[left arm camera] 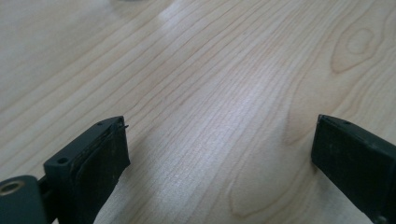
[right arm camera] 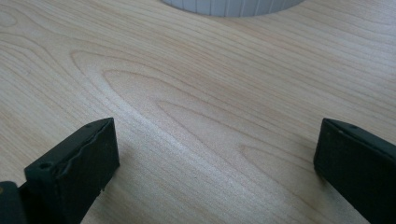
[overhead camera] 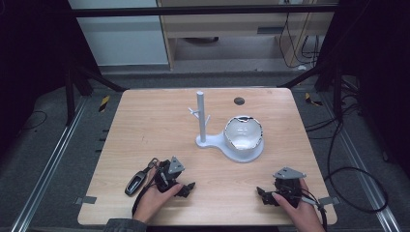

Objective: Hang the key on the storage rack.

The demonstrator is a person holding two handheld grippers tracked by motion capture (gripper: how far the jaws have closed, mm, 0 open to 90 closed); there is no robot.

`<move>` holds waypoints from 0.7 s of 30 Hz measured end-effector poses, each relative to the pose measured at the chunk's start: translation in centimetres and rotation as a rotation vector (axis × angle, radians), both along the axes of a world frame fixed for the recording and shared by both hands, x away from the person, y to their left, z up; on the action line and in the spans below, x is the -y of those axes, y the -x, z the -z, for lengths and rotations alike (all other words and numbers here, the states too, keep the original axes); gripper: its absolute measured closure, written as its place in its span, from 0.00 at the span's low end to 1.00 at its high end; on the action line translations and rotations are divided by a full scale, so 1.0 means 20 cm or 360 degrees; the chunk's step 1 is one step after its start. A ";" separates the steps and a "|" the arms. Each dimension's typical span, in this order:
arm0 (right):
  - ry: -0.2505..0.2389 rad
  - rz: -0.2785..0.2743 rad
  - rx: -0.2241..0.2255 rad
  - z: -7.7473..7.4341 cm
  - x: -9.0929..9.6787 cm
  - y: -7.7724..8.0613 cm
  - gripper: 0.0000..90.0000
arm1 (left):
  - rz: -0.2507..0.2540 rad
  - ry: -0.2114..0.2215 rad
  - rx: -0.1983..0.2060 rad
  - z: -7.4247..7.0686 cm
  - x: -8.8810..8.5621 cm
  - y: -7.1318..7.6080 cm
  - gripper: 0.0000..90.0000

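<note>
Bare desk (overhead camera: 145,125) lies open ahead of both hand-held grippers. Mid-desk, a white stand (overhead camera: 212,140) with an upright post (overhead camera: 200,113) and a bowl (overhead camera: 243,133) on its base blocks the centre-right. A dark key fob (overhead camera: 136,182) lies just left of the left hand-held gripper (overhead camera: 186,187).

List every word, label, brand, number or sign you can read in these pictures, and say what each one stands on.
None: no text can be read in any of the three views.
The car key lying left of the left gripper is too small to show any mark or logo.
The white bowl, the white stand and the wooden table bear no lettering that I can see.
The yellow-and-black striped tape on the floor is a pattern, not writing.
</note>
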State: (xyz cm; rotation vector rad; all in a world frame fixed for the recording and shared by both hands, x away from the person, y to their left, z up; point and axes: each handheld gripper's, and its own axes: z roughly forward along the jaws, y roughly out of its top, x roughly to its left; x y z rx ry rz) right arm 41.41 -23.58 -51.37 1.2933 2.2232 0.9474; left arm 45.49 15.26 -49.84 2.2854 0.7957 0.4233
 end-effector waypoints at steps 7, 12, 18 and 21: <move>-0.0001 -0.0009 0.0000 0.00 0.00 0.00 0.00 | 0.0016 -0.0075 0.0090 -0.04 -0.02 0.04 0.04; 0.0000 -0.0014 0.0000 0.00 0.00 0.00 0.00 | -0.0062 -0.0024 0.0083 -0.07 -0.08 0.02 0.05; 0.0000 -0.0022 0.0001 0.00 0.01 0.00 0.00 | -0.0098 -0.0070 -0.0020 -0.17 -0.12 -0.03 0.07; -0.0001 -0.0020 0.0001 0.00 0.01 0.00 0.00 | -0.0112 -0.0124 -0.0084 -0.23 -0.13 -0.08 0.07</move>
